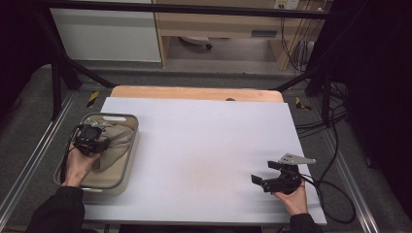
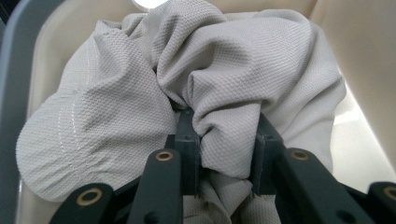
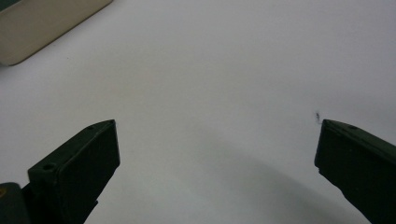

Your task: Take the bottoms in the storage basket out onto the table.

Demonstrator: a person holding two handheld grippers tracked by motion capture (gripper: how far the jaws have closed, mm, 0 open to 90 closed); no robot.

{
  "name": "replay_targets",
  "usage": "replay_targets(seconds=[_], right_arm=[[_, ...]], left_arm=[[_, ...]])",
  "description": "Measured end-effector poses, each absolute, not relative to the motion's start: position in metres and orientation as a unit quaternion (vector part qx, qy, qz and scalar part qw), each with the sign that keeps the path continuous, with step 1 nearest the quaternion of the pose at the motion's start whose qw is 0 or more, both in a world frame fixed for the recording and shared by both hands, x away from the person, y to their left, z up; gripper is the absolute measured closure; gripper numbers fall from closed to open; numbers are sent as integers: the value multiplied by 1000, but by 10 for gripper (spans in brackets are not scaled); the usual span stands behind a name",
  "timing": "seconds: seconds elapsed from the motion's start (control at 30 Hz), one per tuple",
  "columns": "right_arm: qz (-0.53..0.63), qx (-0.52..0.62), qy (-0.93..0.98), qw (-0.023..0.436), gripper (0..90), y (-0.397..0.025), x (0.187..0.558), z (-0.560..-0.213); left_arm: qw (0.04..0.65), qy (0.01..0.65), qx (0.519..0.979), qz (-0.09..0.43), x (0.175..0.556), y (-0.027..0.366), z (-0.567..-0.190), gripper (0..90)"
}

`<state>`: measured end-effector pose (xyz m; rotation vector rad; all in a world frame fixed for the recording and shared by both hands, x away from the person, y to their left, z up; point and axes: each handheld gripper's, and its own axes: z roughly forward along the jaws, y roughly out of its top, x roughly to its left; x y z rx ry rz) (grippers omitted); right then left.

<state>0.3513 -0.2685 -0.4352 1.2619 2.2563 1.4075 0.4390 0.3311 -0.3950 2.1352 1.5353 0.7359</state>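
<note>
Step in hand: grasp. Left gripper (image 1: 91, 140) clenched on fold of grey garment (image 2: 243, 79) lying in bin (image 1: 127, 160) at desk's left. Right gripper (image 1: 272, 180) released over bare desk (image 1: 204, 145). Next: lift garment clear of bin rim.

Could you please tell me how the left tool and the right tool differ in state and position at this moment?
The left tool has its jaws closed on a fold of the grey cloth, while the right tool has its jaws spread wide with nothing between them. The left tool reaches down into the beige bin at the table's left side; the right tool sits over the bare white table at the right. Both are black, two-jawed and hand-held.
</note>
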Motion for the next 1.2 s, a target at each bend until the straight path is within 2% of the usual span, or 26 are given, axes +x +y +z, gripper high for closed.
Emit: replay_targets(seconds=[1.2], right_arm=[[474, 427, 764, 97, 6, -268, 352, -436]], left_arm=[[292, 544, 727, 301, 413, 340, -374, 697]])
